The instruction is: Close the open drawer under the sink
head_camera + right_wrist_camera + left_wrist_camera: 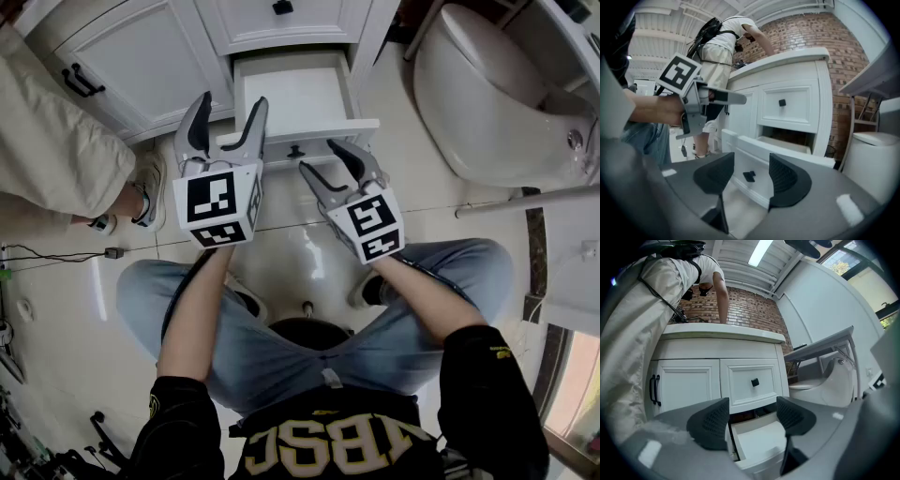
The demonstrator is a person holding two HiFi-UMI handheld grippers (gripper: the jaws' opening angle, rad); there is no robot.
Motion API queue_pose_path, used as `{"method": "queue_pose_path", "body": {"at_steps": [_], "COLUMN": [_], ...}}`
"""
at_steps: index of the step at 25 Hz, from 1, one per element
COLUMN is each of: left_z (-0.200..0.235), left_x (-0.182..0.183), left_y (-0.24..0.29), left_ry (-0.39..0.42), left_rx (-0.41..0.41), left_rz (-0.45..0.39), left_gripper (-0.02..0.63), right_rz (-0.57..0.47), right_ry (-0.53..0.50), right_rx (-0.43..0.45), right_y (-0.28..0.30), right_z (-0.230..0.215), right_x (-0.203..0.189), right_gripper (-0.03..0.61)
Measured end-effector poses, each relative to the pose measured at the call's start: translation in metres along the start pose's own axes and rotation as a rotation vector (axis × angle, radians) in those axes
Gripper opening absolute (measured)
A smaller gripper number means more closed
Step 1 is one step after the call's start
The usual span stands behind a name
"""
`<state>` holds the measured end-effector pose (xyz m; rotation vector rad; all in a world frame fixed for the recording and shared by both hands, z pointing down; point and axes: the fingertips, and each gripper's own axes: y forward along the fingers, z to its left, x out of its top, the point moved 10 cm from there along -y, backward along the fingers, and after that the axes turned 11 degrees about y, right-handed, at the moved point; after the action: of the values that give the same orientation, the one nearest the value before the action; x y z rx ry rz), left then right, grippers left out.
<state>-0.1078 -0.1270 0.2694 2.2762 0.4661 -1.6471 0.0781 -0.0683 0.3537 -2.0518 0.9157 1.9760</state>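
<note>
The white drawer (pixel 298 98) under the sink stands pulled out from the vanity, and its front panel (pixel 314 139) carries a small black knob (pixel 296 151). My left gripper (pixel 228 108) hovers open over the drawer's left front corner; in the left gripper view the left gripper (pixel 752 416) frames the empty drawer (pixel 757 441) below a closed upper drawer (pixel 752 380). My right gripper (pixel 321 157) is open just in front of the panel. In the right gripper view the right gripper (pixel 751 176) frames the knob (pixel 749 176), untouched.
A toilet (pixel 497 94) stands right of the vanity, with a metal rail (pixel 525 202) beside it. Another person (pixel 56 141) stands at the left by the cabinet door (pixel 122 56) with a black handle. A cable (pixel 56 253) lies on the tile floor. My knees are below.
</note>
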Motion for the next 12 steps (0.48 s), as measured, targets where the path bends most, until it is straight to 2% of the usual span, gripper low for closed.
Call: {"method": "queue_pose_path", "body": {"at_steps": [3, 8, 12], "left_z": [0.001, 0.003, 0.006], "left_x": [-0.001, -0.002, -0.005], "left_y": [0.006, 0.018, 0.029], "left_ry": [0.003, 0.004, -0.005], "left_rx": [0.001, -0.003, -0.010], "left_rz": [0.006, 0.014, 0.010], "left_gripper": [0.316, 0.316, 0.316], "right_rz": [0.065, 0.162, 0.194], "right_ry": [0.044, 0.179, 0.259], "right_rx": [0.021, 0.019, 0.031], "right_y": [0.018, 0.045, 0.063], "right_z": [-0.003, -0.018, -0.024], "right_x": [-0.019, -0.045, -0.056], "right_gripper": [0.220, 0.180, 0.149]}}
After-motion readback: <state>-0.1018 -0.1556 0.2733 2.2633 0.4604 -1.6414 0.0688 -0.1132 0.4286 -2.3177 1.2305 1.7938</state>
